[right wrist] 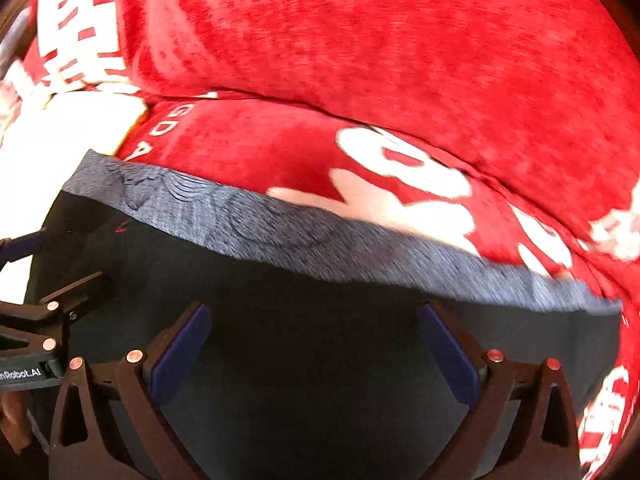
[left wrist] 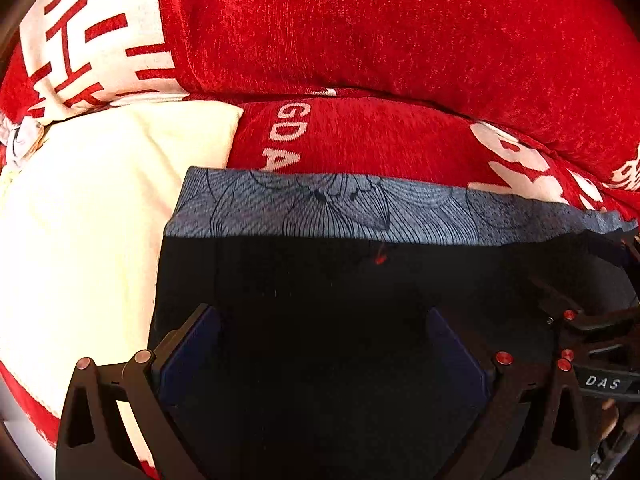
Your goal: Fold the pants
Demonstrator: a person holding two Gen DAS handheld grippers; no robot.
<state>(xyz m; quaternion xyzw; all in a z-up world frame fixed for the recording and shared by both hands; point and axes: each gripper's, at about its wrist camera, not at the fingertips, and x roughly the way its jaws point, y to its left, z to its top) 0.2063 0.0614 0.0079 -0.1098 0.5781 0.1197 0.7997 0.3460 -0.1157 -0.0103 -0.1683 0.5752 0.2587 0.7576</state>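
Nearest the lens in both views: the claws' own blue pads, w/ black cloth filling the gap behind them. Left claw stands wide, nothing between its fingers; right claw likewise wide and empty. Both hover just over the pants, side by side, each visible at the edge of the other's view.

The pants lie flat on a red sofa seat printed w/ white lettering, against the red back cushion. Main cloth is black; along the far edge, toward the cushion, runs a grey band w/ fine dark line pattern, prob. a waistband or lining, can't tell which. Left edge of the pants overlaps a cream cloth that covers the seat's left end. A small red mark sits on the black just below the band.

Handling, as a guess: light, limp fabric, no stiffness, so it'll sag and drag if lifted by one point. The plush seat likely grips it, so lift rather than slide. Best hold looks like the grey band's two ends or corners, one claw each, pinching through all layers so the edge stays straight. Right-wrist view is motion-blurred, so finer detail there isn't readable.
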